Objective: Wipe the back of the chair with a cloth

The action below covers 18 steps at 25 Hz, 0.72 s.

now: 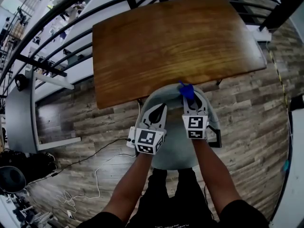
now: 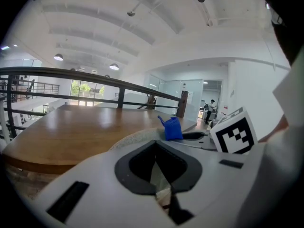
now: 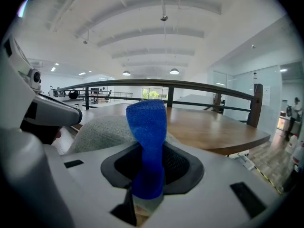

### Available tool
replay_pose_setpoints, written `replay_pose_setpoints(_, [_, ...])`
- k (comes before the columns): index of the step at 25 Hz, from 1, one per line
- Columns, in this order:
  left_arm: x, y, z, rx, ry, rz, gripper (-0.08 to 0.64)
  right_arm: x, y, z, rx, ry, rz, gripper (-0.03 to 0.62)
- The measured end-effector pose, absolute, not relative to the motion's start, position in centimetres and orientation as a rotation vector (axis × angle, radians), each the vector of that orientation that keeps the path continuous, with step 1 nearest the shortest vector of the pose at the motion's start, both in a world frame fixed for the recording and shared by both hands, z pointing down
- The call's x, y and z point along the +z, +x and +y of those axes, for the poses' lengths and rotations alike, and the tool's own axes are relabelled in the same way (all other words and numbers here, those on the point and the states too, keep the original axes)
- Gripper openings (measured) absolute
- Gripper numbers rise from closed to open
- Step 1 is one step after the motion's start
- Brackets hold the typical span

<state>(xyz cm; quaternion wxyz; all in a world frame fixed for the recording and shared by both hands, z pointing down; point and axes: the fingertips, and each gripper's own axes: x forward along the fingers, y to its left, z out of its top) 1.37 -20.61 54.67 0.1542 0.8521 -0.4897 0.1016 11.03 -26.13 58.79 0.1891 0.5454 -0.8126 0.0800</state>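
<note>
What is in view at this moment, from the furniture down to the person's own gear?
brown rectangular wooden table top: one, brown, just beyond the chair
grey fabric-backed chair: one, grey, tucked at the table's near edge, under both grippers
blue cloth: one, blue, sticking out of the right gripper over the chair back
black metal railing: one, black, beyond the table
wood-plank floor: one, grey-brown, under everything
loose cables: several, white and black, on the floor at left
left gripper: one, white, jaws together, empty, above the chair back
right gripper: one, white, shut on the cloth
forearms: two, bare, at the head view's bottom
</note>
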Motion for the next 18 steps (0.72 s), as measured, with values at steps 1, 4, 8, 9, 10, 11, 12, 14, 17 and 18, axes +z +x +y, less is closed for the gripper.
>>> replay_pose_setpoints(1, [54.7, 1.6, -20.6, 0.292, 2.445, -1.4, 0.005, 58.8, 11.4, -26.1, 0.227, 1.539, -2.283, 0.115])
replay_pose_setpoints(4, [54.9, 2.2, -20.5, 0.294, 2.446, -1.395, 0.005, 58.9, 12.3, -26.0, 0.237, 1.562, -2.272, 0.115])
replay_pose_setpoints(8, [55.2, 2.9, -20.5, 0.292, 2.45, -1.37, 0.005, 59.1, 13.9, -25.9, 0.256, 1.61, -2.228, 0.115])
replay_pose_setpoints(9, [55.2, 3.1, -20.4, 0.29, 2.457, -1.358, 0.005, 59.2, 14.3, -25.8, 0.259, 1.623, -2.209, 0.117])
replay_pose_setpoints(10, [55.2, 3.3, -20.3, 0.286, 2.466, -1.349, 0.005, 59.4, 14.8, -25.7, 0.261, 1.637, -2.187, 0.115])
replay_pose_setpoints(11, [55.2, 3.4, -20.1, 0.282, 2.473, -1.343, 0.005, 59.6, 15.3, -25.6, 0.261, 1.652, -2.162, 0.117])
replay_pose_setpoints(12, [55.2, 3.4, -20.1, 0.278, 2.477, -1.342, 0.005, 59.7, 15.9, -25.4, 0.26, 1.67, -2.138, 0.117])
replay_pose_setpoints(14, [55.4, 3.2, -19.8, 0.276, 2.473, -1.354, 0.005, 59.9, 16.7, -24.9, 0.254, 1.7, -2.112, 0.117])
replay_pose_setpoints(17, [56.0, 2.3, -19.1, 0.295, 2.452, -1.391, 0.005, 59.8, 16.0, -23.3, 0.223, 1.679, -2.157, 0.117])
replay_pose_setpoints(18, [56.1, 1.9, -19.0, 0.304, 2.449, -1.403, 0.005, 59.7, 15.3, -22.9, 0.217, 1.66, -2.187, 0.117])
